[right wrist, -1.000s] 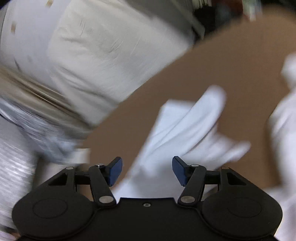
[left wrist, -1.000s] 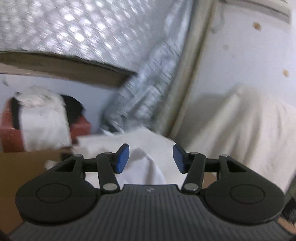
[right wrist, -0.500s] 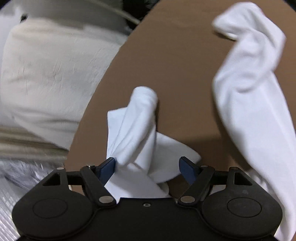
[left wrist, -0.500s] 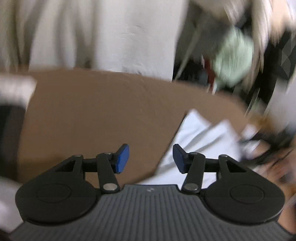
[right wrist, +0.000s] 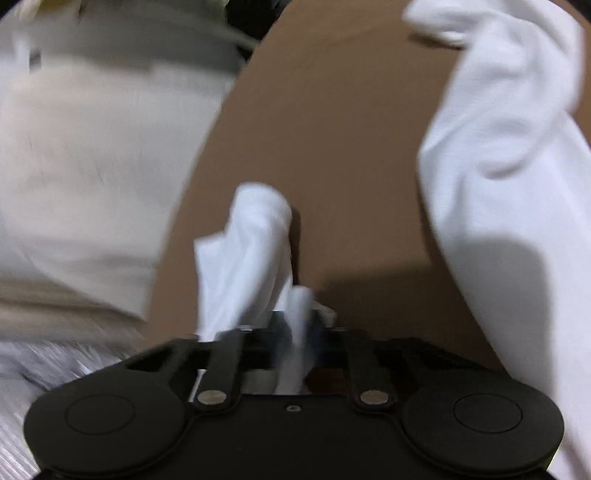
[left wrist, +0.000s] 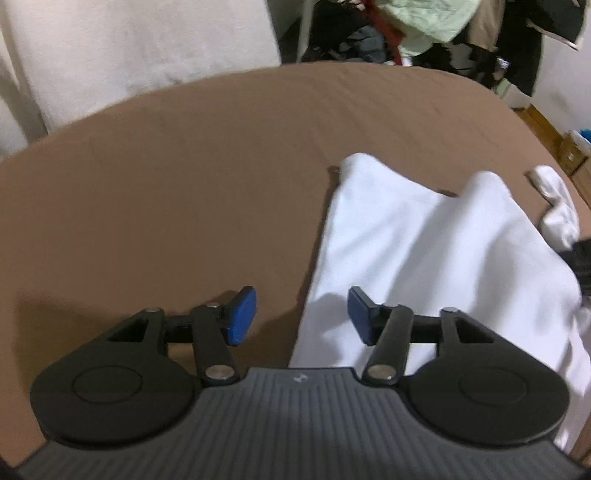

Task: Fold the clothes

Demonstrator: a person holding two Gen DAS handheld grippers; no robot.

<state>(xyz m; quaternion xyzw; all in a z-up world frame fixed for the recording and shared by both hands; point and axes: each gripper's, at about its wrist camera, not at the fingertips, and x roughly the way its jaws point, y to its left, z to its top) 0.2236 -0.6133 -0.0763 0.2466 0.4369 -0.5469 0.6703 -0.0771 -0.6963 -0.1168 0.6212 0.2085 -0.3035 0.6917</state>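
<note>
A white garment (left wrist: 424, 254) lies crumpled on the brown table (left wrist: 184, 177). My left gripper (left wrist: 301, 319) is open and empty, low over the garment's left edge, with its right finger above the cloth. In the right wrist view my right gripper (right wrist: 295, 332) is shut on a bunched corner of the white garment (right wrist: 255, 251), which stands up in a fold in front of the fingers. The rest of the garment (right wrist: 517, 177) lies to the right in that view.
A cream-covered piece of furniture (left wrist: 129, 48) stands beyond the table's far edge. Dark and green clothes (left wrist: 424, 26) hang at the back right. A cardboard box (left wrist: 572, 155) is on the floor at the right. The cream cover (right wrist: 92, 147) fills the right view's left side.
My left gripper swung from facing the wall down to the table and the garment. My right gripper closed on the garment's bunched corner; half a second ago it was open around it.
</note>
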